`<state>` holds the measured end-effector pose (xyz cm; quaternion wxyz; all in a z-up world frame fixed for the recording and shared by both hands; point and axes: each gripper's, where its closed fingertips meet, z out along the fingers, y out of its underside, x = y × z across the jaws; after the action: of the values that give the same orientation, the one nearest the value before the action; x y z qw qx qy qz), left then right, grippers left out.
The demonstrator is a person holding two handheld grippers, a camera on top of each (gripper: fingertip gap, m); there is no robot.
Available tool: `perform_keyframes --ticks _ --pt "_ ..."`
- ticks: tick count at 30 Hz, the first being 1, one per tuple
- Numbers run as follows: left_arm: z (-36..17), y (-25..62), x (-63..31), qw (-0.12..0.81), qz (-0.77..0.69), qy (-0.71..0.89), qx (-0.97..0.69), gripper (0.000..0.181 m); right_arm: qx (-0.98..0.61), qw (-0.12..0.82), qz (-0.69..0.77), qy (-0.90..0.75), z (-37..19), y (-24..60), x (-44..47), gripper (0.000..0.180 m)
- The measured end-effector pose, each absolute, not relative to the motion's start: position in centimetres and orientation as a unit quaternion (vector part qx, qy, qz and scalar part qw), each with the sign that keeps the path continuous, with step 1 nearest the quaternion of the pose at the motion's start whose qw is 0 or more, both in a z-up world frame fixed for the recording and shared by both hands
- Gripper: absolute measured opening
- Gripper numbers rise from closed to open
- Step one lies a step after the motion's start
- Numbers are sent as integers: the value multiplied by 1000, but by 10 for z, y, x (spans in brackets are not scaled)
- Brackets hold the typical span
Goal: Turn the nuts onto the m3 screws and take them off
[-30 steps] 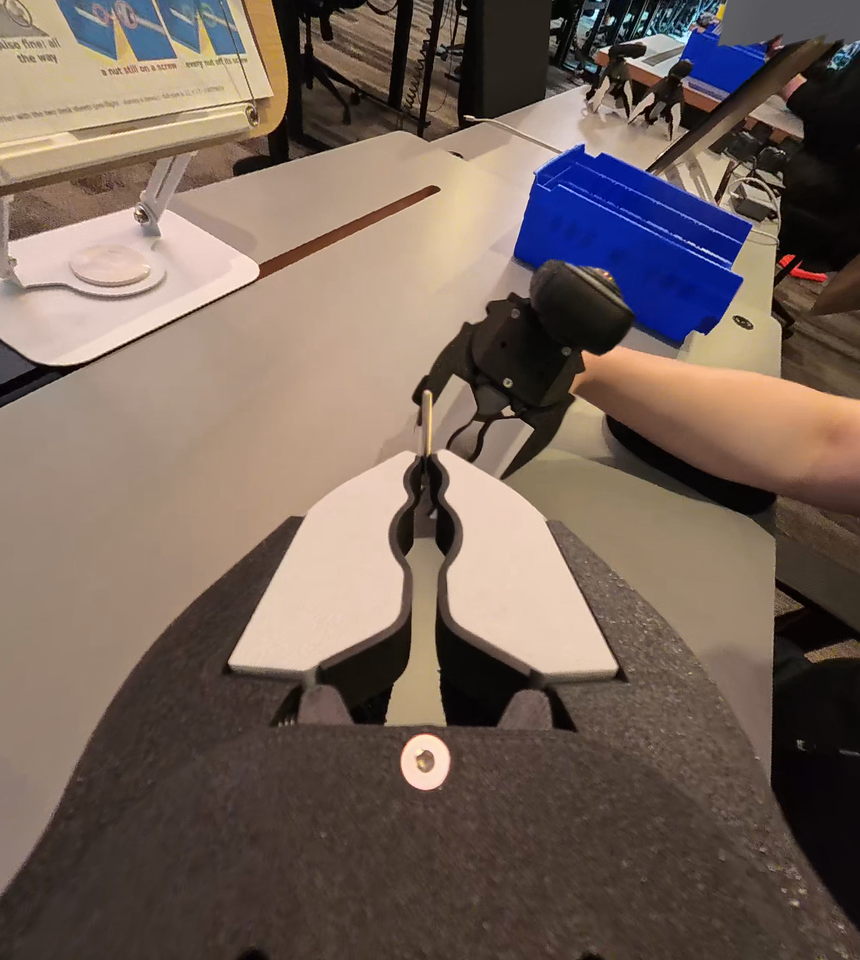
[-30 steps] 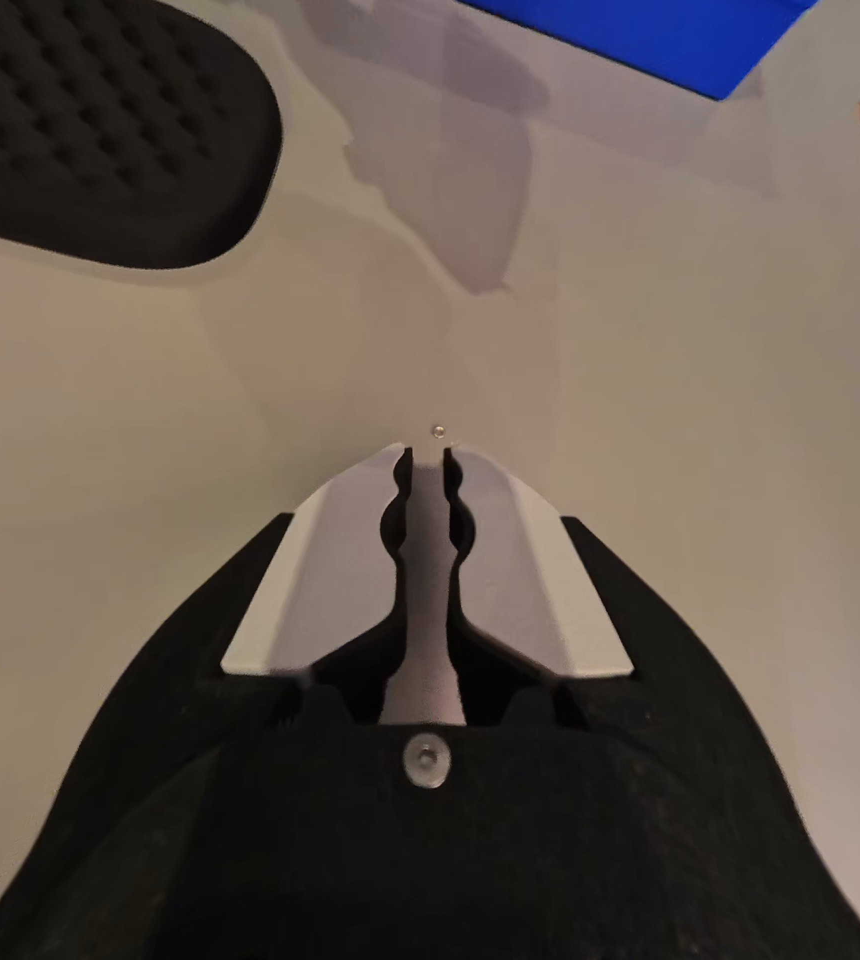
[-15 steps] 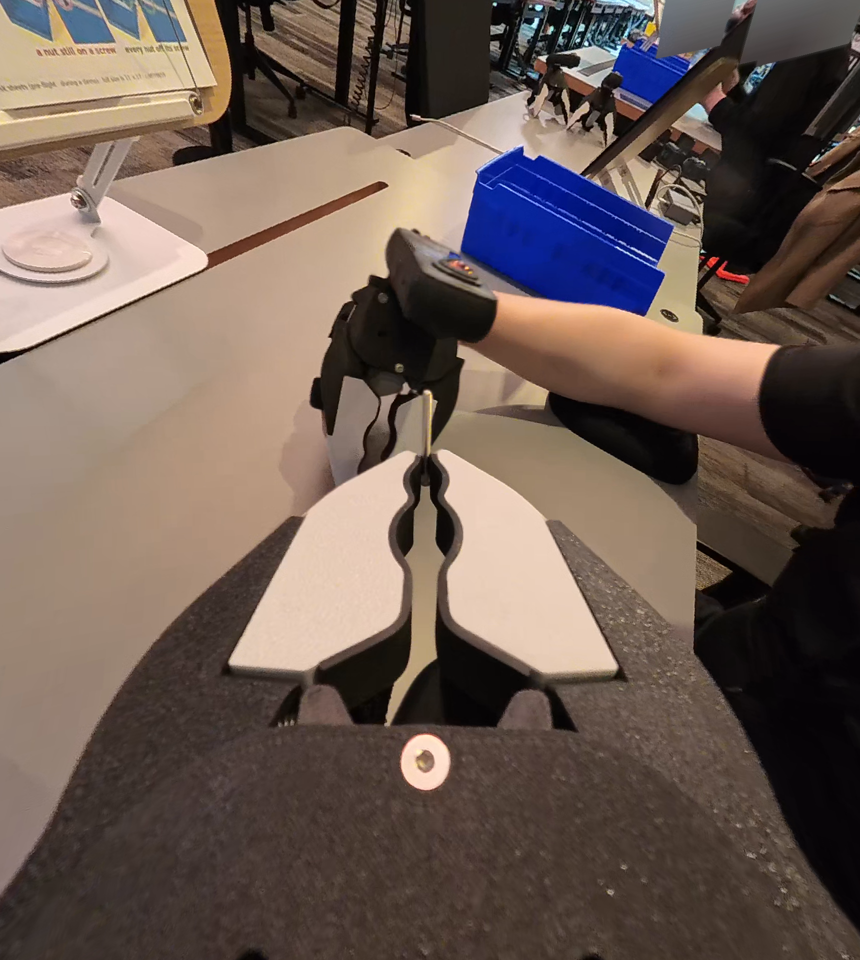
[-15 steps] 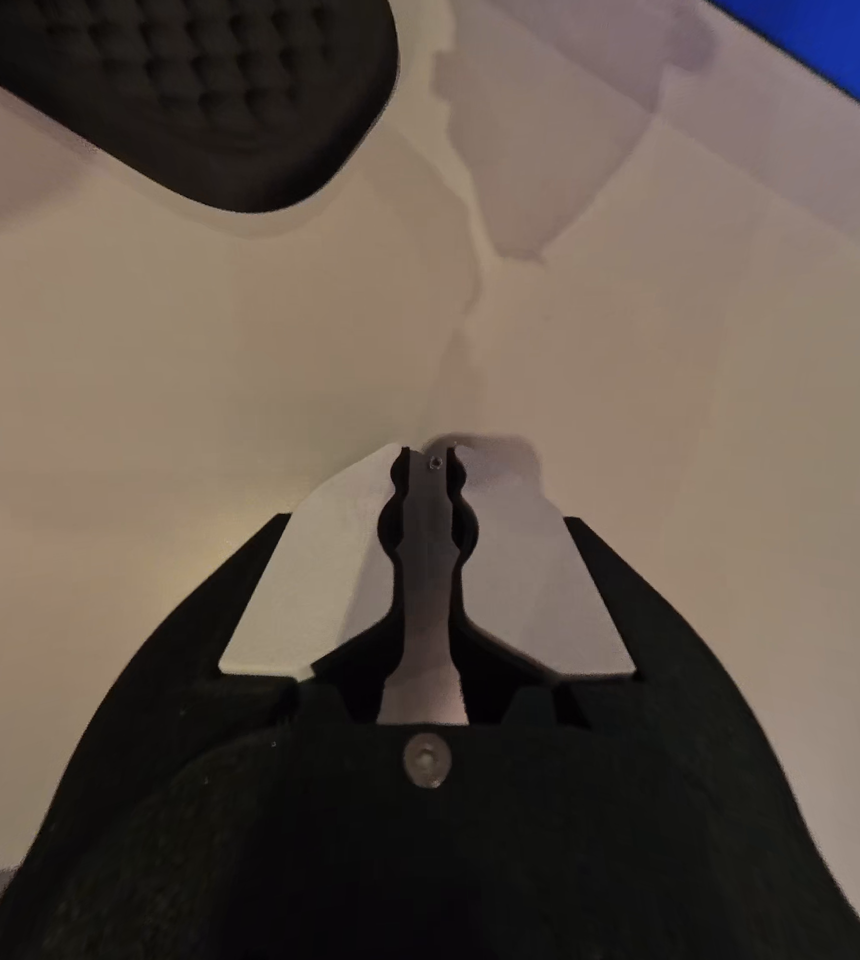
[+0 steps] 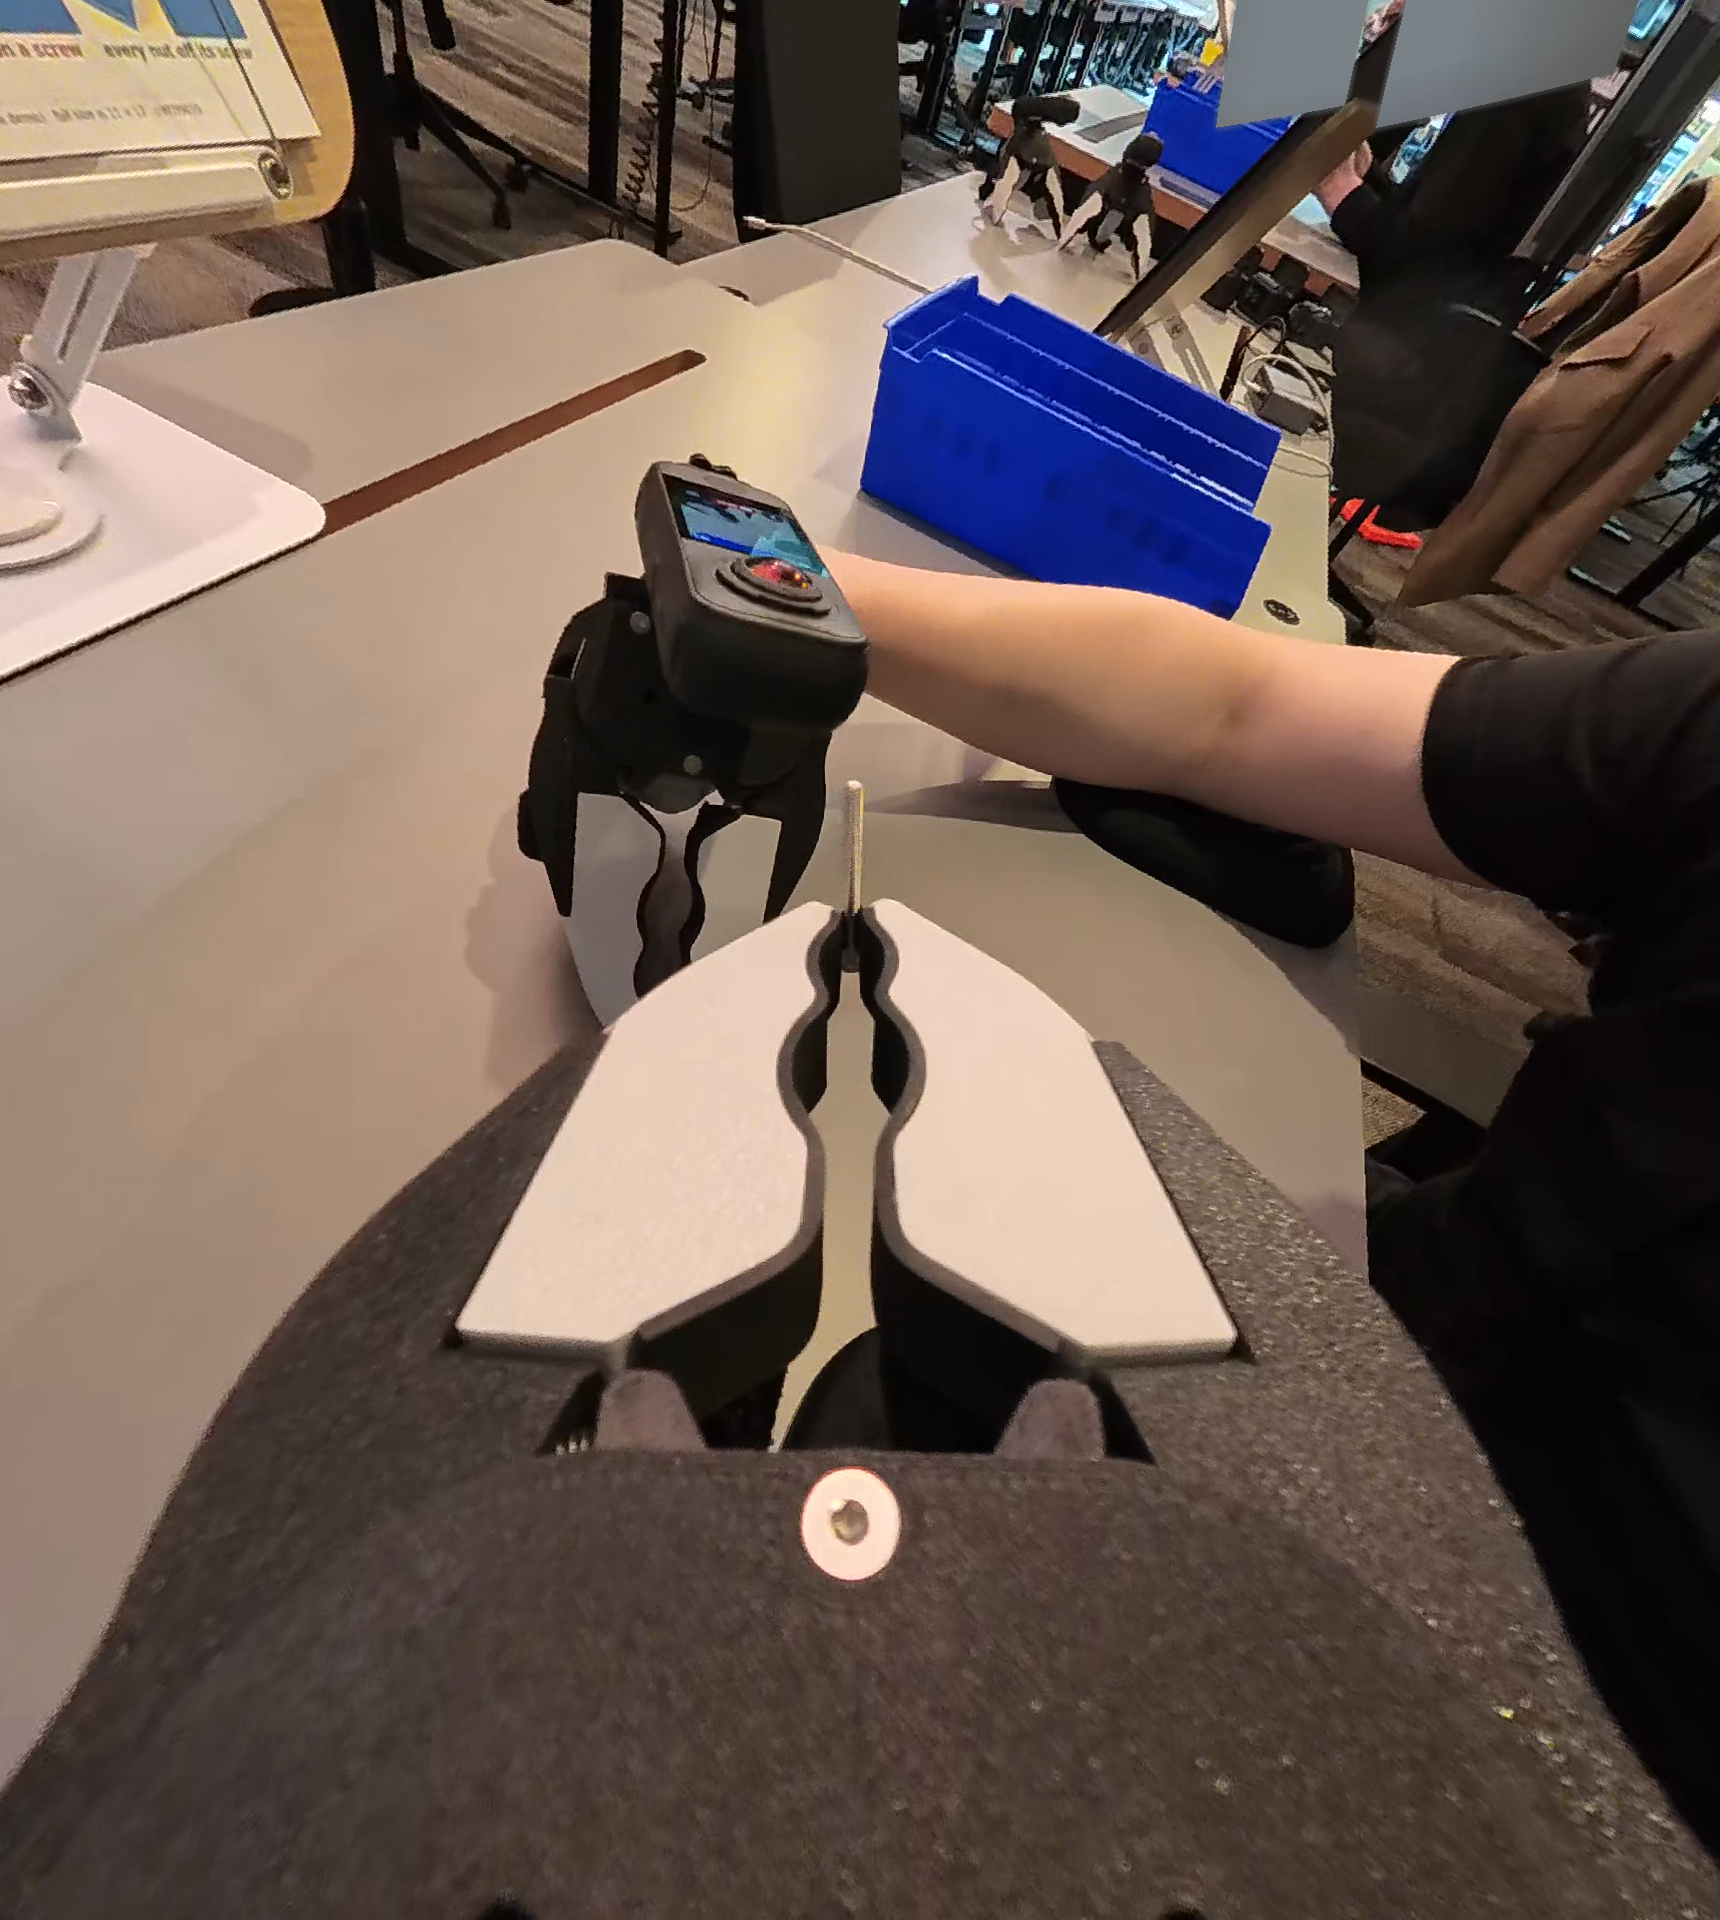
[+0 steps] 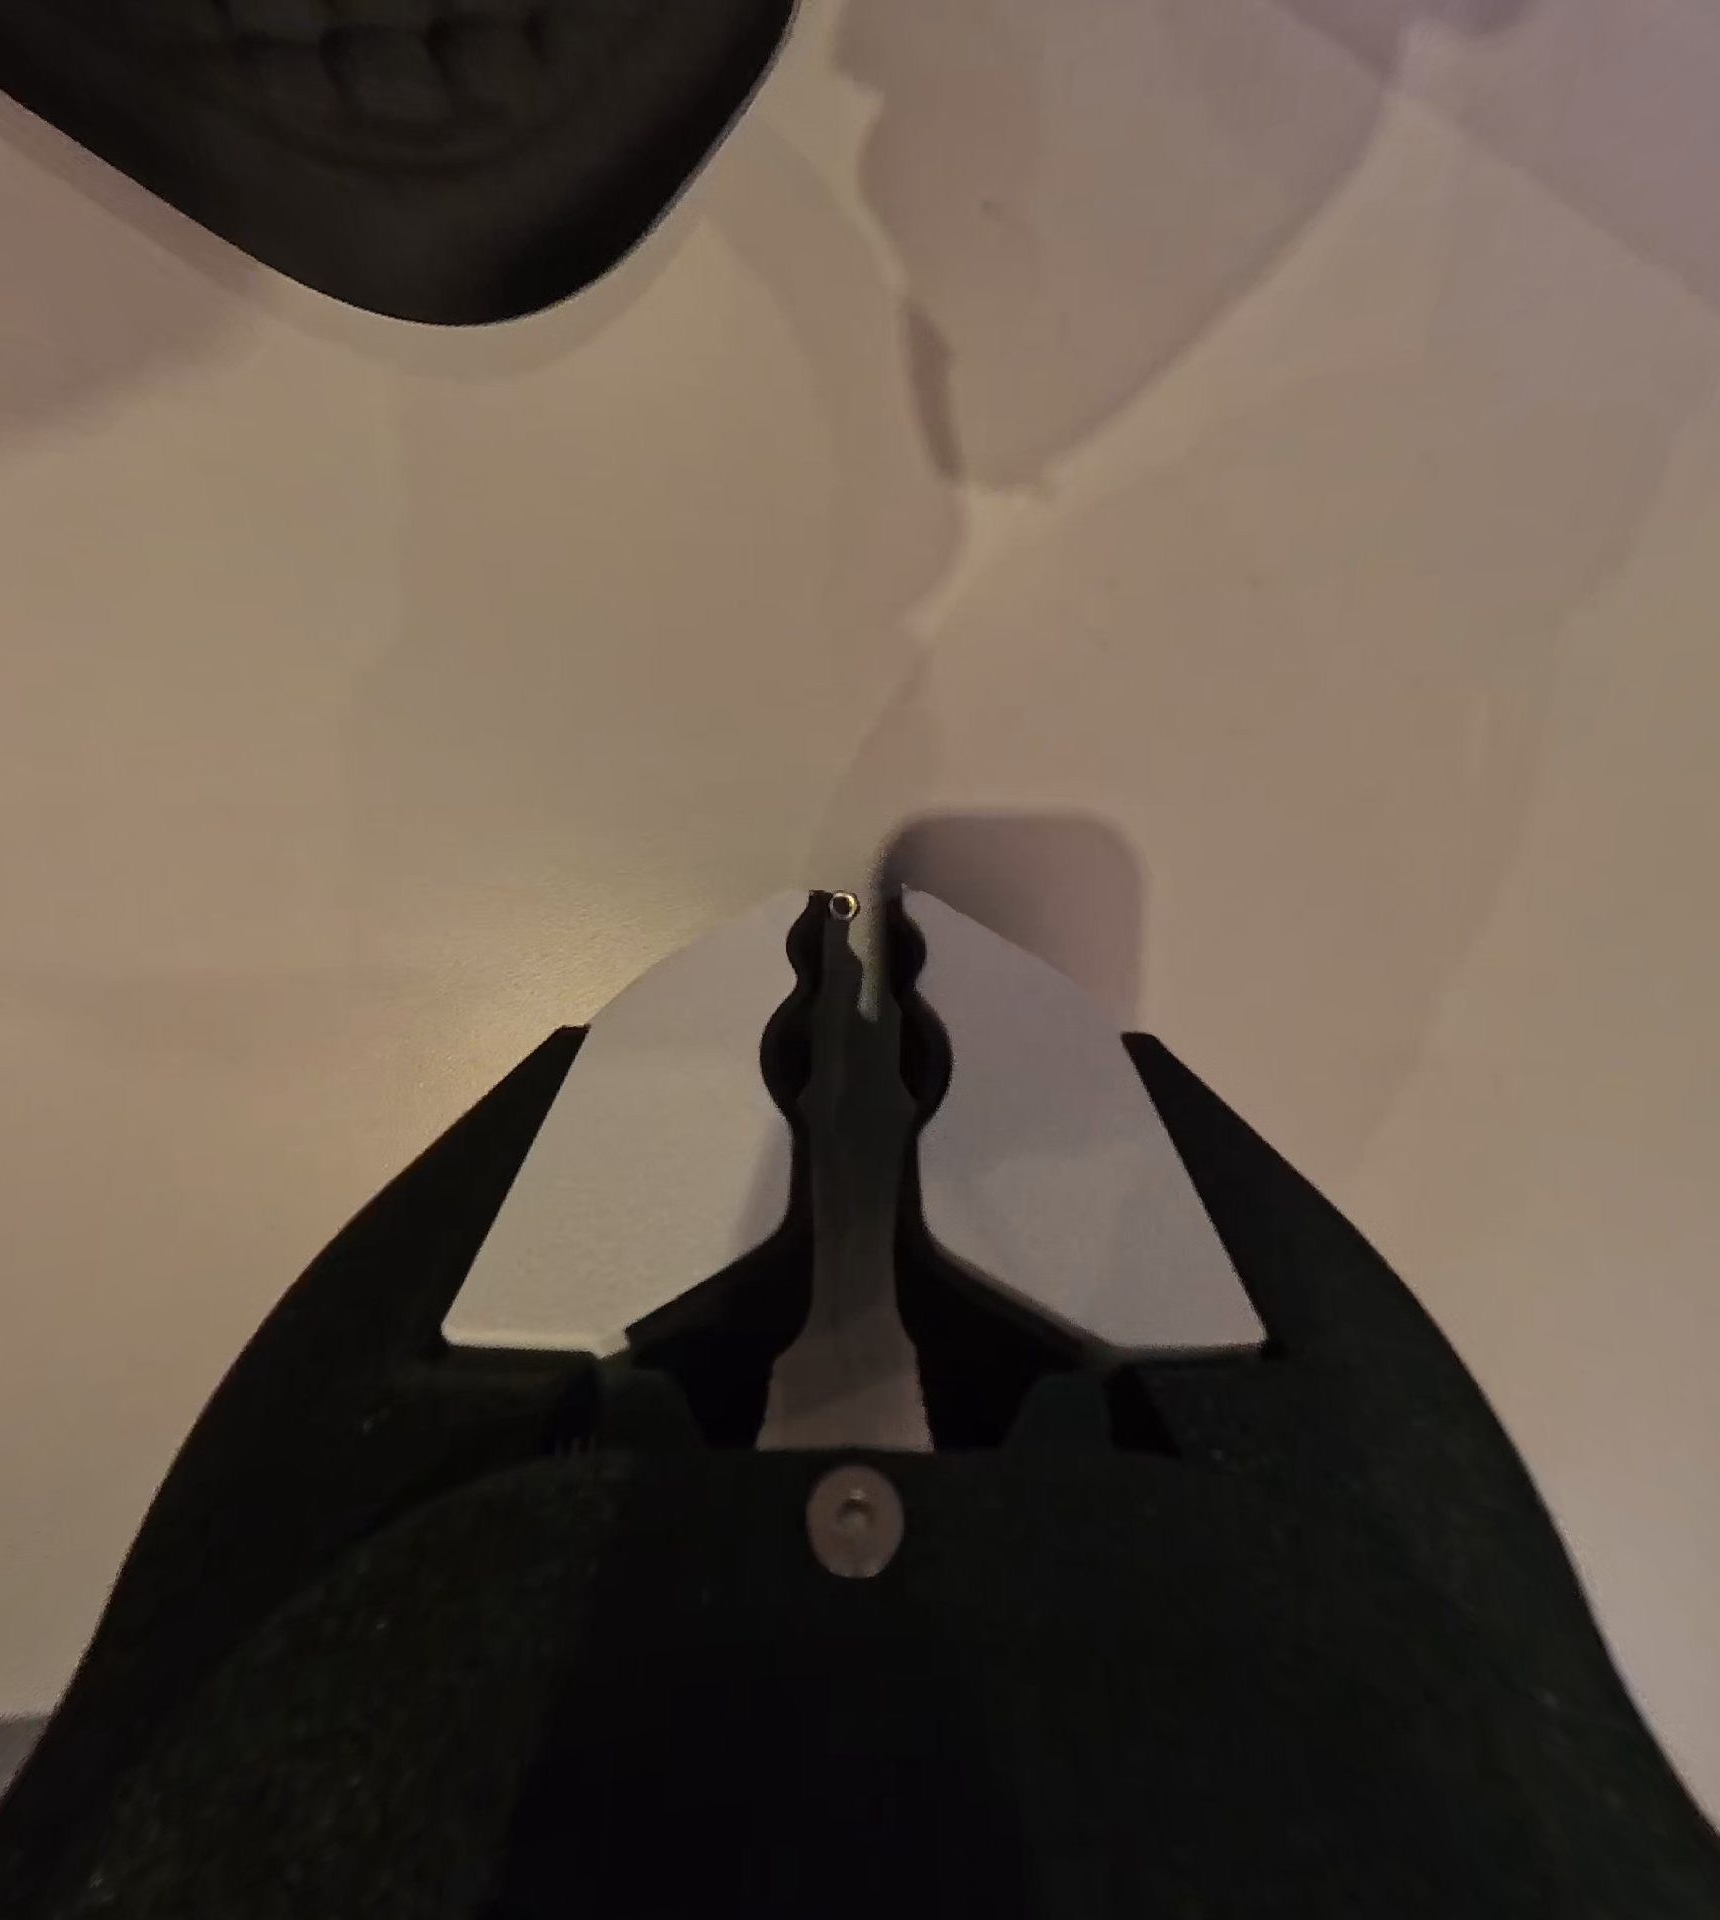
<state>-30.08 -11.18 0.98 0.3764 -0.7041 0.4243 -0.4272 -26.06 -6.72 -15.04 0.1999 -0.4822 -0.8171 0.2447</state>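
Left wrist view: left gripper [image 5: 851,914] pinching the head end of a thin m3 screw [image 5: 853,847], jaws pressed close on it, shaft standing upright above the tips. Same grip and same pose as a second ago. Just behind and to the left, right gripper [image 5: 664,966] now pointing straight down at the grey table [image 5: 212,935], tips at or very near the surface; a second ago tilted and farther back, near the blue bin [image 5: 1064,488].

Right wrist view: looking down on the table from close up. Tiny silver nut [image 6: 841,905] now between the tips of the right gripper [image 6: 856,899], against the left-hand finger [image 6: 690,1091], with a sliver of table showing on its other side. Jaws narrowly spread, not yet clamped. A second ago, nut lying just ahead of the tips, outside them. Black foam pad [image 6: 368,156] at the upper left, well apart.

Judged meaning: approach to the nut done, closing on it next. Likely a delicate pinch, since so small a nut could skid or flip on the smooth top. Threading onto the waiting screw not yet begun.
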Motion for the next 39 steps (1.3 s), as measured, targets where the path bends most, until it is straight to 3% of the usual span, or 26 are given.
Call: perform_keyframes --ticks 17,28,31,39 --pt "-4 -103 -303 382 -413 411 -718 2 -501 199 256 -802 -150 -71 -255 0" --pt "-3 -85 -294 403 -406 394 -720 2 -540 255 241 -765 -133 -64 -238 0" --pt "5 -86 -296 410 -408 389 -717 2 -534 285 216 -766 -134 -53 -251 5" --pt "5 -94 -299 406 -405 396 -717 2 -514 251 231 -787 -145 -47 -270 13"
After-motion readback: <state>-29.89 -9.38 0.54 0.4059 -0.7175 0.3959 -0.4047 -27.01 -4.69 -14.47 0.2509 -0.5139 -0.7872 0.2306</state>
